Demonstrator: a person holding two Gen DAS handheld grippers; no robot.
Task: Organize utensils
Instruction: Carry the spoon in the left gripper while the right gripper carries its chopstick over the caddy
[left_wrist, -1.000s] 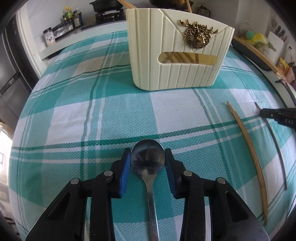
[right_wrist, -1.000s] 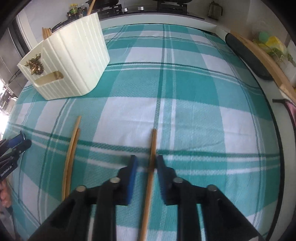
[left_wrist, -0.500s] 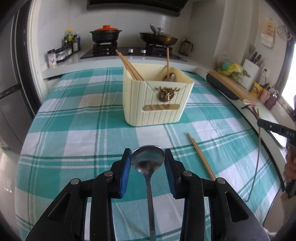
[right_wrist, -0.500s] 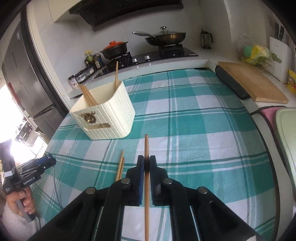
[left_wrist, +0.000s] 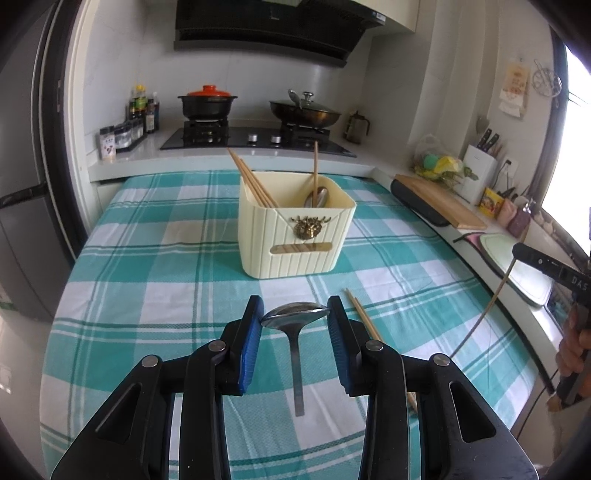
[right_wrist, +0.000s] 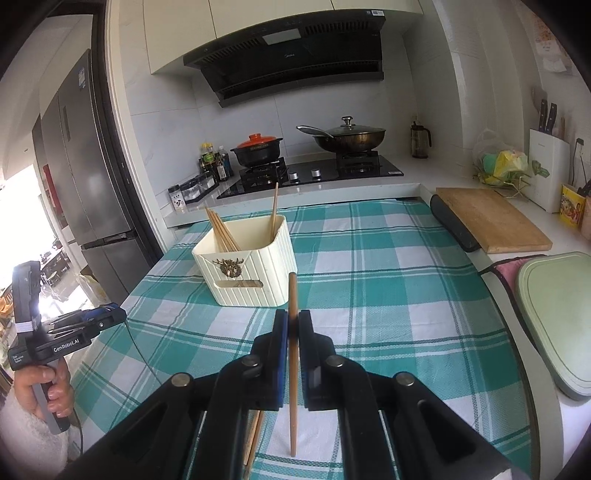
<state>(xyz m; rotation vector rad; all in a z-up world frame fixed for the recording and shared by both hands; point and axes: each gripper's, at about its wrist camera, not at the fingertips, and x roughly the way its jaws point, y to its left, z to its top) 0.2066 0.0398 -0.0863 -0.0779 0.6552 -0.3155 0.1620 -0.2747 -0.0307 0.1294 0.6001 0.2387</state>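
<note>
My left gripper is shut on a metal spoon by its bowl and holds it above the table, handle hanging down. My right gripper is shut on a wooden chopstick and holds it in the air, tip forward. A cream utensil holder stands mid-table with several chopsticks and a spoon in it; it also shows in the right wrist view. Loose chopsticks lie on the cloth to the right of my left gripper, also seen under my right gripper.
The table has a green and white checked cloth. A wooden cutting board and a green board lie on the counter to the right. The stove with pots is behind. A fridge stands at the left.
Both grippers have risen higher above the table and tilted up, each carrying its utensil. The holder now looks farther away and the kitchen wall is in view.
</note>
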